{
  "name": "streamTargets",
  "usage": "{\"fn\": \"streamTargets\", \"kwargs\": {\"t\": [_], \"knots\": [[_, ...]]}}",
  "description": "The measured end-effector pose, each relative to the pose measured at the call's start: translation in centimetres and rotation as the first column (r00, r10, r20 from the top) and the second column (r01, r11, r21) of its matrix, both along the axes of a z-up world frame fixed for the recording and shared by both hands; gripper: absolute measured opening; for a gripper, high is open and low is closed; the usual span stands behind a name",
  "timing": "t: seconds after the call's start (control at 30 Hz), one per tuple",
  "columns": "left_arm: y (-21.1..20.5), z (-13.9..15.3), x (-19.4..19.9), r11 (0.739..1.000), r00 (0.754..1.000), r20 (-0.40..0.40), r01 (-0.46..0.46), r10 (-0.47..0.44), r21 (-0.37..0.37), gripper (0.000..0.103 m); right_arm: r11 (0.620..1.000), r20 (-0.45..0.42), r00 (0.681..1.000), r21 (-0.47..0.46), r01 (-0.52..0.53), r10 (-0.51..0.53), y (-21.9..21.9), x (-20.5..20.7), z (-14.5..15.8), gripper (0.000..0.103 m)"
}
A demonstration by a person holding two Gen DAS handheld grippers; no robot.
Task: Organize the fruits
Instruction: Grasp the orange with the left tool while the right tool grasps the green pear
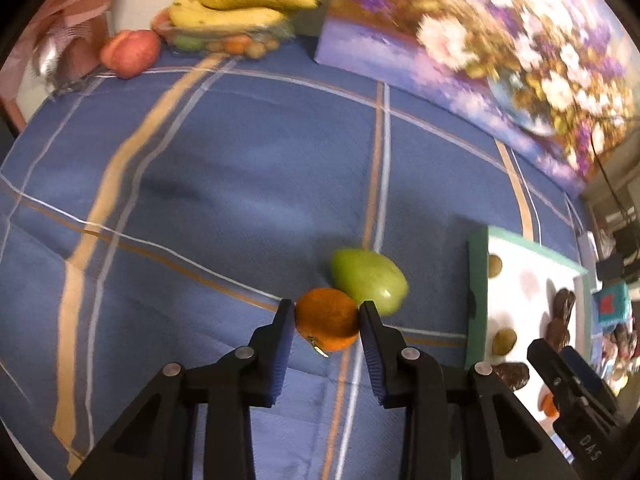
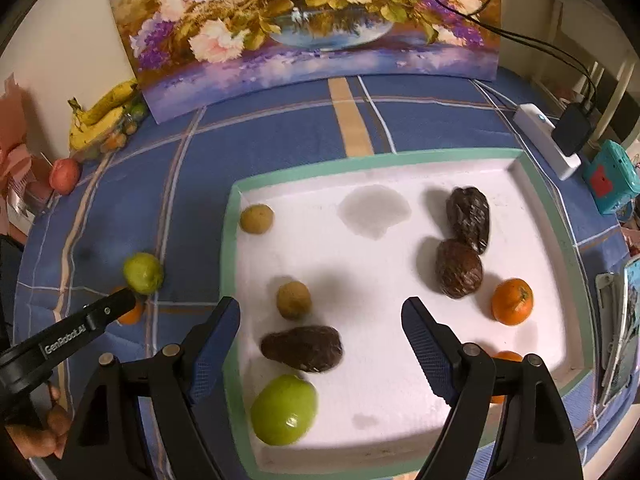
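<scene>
So right up close, the left tool (image 1: 327,318) has its pads pinching a small orange (image 1: 326,319) that's sitting on the blue checked cloth (image 1: 224,160) covering the bench. There's no gap I can spot on either side of the fruit, so I'd call that a grip. It doesn't look lifted yet, but hard to say for sure.

Touching that orange, just behind it, is a green apple (image 1: 368,280), also on the cloth and outside the tray. So those two are the obvious leftovers nearby.

The right tool (image 2: 322,344) hangs spread wide over the white tray (image 2: 400,400) with the green rim, nothing between its fingers.

In the tray already, nearest first: another green apple (image 2: 284,410) by the front corner, a dark brown fruit (image 2: 302,348) behind it, two small tan ones (image 2: 294,300) further back on the left side, two more dark brown fruits (image 2: 458,268) over on the right, one orange (image 2: 512,301) beside them and a second one half hidden behind the right tool's finger. Like seems grouped with like only loosely, so some sorting may be left.

Far back by the wall there's a red apple (image 1: 130,53) and a bunch of bananas (image 1: 244,6) on a bowl of small fruit, next to the flower painting (image 2: 304,24). Can't tell whether those count.

My guess: better than halfway, with at least two pieces to go.
</scene>
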State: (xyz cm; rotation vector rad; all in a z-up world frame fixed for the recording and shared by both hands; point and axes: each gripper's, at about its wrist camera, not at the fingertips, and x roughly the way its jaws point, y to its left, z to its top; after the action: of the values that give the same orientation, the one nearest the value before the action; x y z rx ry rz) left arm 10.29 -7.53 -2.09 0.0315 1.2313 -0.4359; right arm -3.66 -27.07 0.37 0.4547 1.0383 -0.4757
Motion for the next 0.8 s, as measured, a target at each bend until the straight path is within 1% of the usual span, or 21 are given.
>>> {"fn": "streamTargets", "kwargs": {"t": [0.23,0.47,0.57,0.8], "knots": [[4.3,1.5,2.2,0.992,0.991,0.044,-0.126,0.127,-0.029,0.035,0.998,0.067,0.996,0.015,-0.059,0.058,2.0,2.3,0.3,0.084],[7.4,2.0,4.0,0.979,0.979,0.048,-0.194,0.196,-0.057,0.035,0.990,0.134,0.982,0.016,-0.138,0.135,5.0,4.8,0.4,0.084],[8.1,2.0,4.6,0.975,0.975,0.047,-0.212,0.215,-0.060,0.035,0.985,0.138,0.976,0.005,-0.172,0.170,6.4,6.2,-0.1,0.083],[9.1,1.5,6.1,0.969,0.971,0.031,-0.236,0.239,-0.073,0.035,0.971,0.114,0.964,-0.029,-0.239,0.240,8.8,8.6,-1.1,0.083]]}}
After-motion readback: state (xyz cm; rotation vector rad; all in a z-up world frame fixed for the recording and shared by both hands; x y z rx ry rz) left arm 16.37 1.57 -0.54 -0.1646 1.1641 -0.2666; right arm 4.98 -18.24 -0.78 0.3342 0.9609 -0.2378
